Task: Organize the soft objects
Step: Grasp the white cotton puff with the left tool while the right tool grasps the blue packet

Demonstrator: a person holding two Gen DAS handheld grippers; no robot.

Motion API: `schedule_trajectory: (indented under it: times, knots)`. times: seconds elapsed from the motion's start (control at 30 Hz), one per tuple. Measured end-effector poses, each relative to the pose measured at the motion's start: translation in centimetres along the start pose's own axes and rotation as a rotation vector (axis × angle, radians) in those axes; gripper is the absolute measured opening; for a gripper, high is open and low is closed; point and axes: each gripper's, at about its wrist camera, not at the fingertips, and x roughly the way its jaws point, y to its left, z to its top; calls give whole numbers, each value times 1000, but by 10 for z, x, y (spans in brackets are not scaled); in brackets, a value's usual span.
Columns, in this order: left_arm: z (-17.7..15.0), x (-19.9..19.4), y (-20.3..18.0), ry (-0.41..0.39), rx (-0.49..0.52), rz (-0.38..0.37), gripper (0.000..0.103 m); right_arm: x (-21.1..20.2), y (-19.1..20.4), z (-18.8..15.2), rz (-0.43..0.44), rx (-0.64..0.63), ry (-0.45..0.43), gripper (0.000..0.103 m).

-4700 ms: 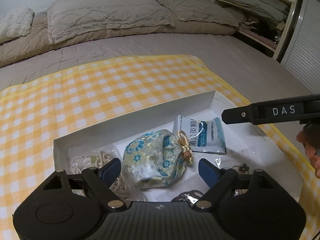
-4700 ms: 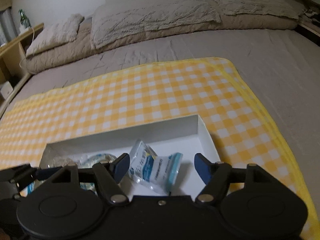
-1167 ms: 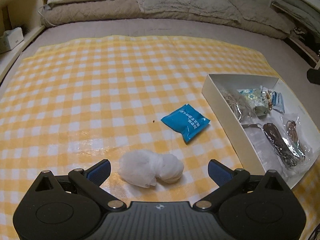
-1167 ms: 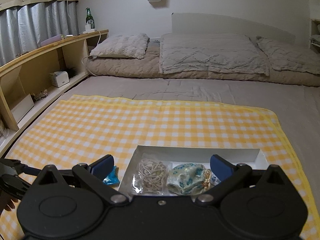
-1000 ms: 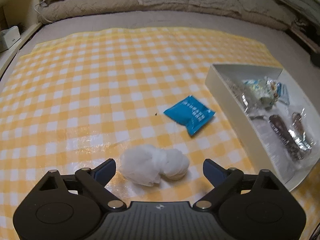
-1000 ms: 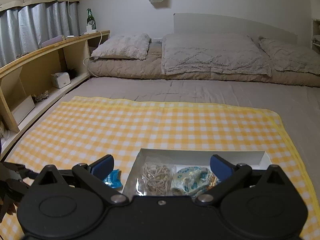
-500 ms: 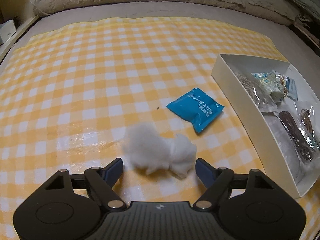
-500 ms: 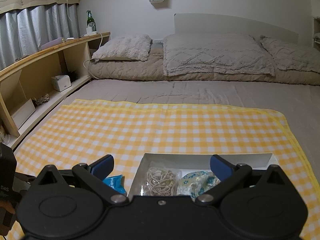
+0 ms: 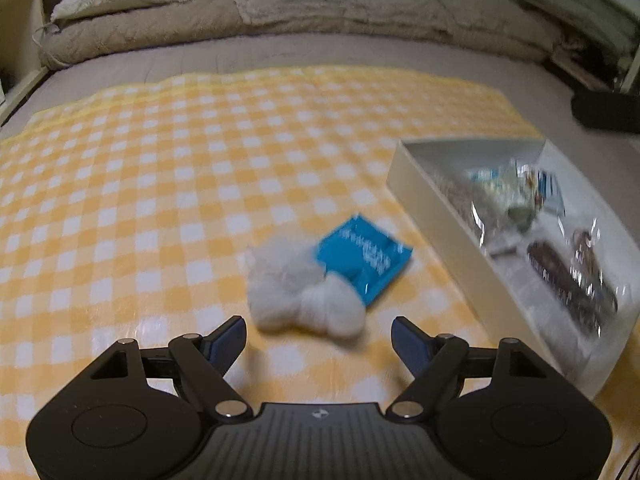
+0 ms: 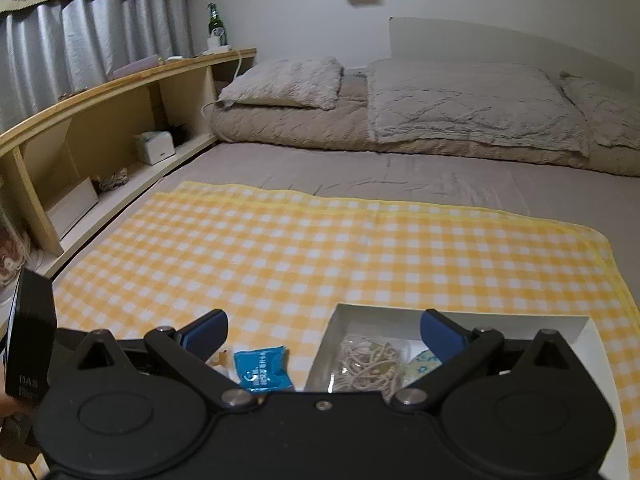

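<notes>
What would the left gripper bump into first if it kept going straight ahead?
Probably the white fluffy bundle: it lies just ahead of the left gripper, between its open fingertips, with the blue packet behind it.

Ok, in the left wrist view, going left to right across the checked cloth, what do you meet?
White cotton wad → blue packet, its near corner tucked against the wad → white box of bagged items at the cloth's right edge.
</notes>
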Motion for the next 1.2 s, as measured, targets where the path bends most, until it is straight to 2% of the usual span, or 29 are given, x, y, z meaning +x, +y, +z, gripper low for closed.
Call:
schedule_trajectory:
  times: [0.13, 0.3, 0.33, 0.37, 0.57, 0.6, 0.67, 0.77, 1.0, 1.07, 1.2]
  knots:
    - [10, 7, 0, -33, 62, 14, 80, 4, 6, 3, 20, -8, -1, 103]
    - [13, 24, 4, 12, 91, -34, 79, 15, 11, 5, 48, -24, 18, 103]
    - [13, 25, 4, 17, 98, -33, 78, 18, 12, 4, 52, -31, 25, 103]
    - [12, 26, 3, 22, 105, -31, 71, 21, 13, 4, 56, -38, 33, 103]
    - [12, 29, 5, 22, 107, -38, 68, 49, 24, 4, 104, -74, 117, 102]
    - [12, 28, 7, 23, 104, -35, 68, 54, 27, 4, 113, -85, 134, 101]
    - [11, 25, 11, 25, 99, -32, 67, 65, 32, 4, 132, -109, 166, 90]
    - [10, 20, 16, 23, 104, -25, 67, 81, 41, 0, 155, -146, 221, 84]
    - [5, 8, 20, 43, 177, -38, 67, 110, 56, -7, 173, -251, 286, 82]
    - [4, 5, 20, 54, 195, -33, 67, 118, 59, -8, 178, -275, 309, 75]
    - [0, 3, 24, 68, 198, -40, 67, 134, 69, -15, 177, -331, 356, 73]
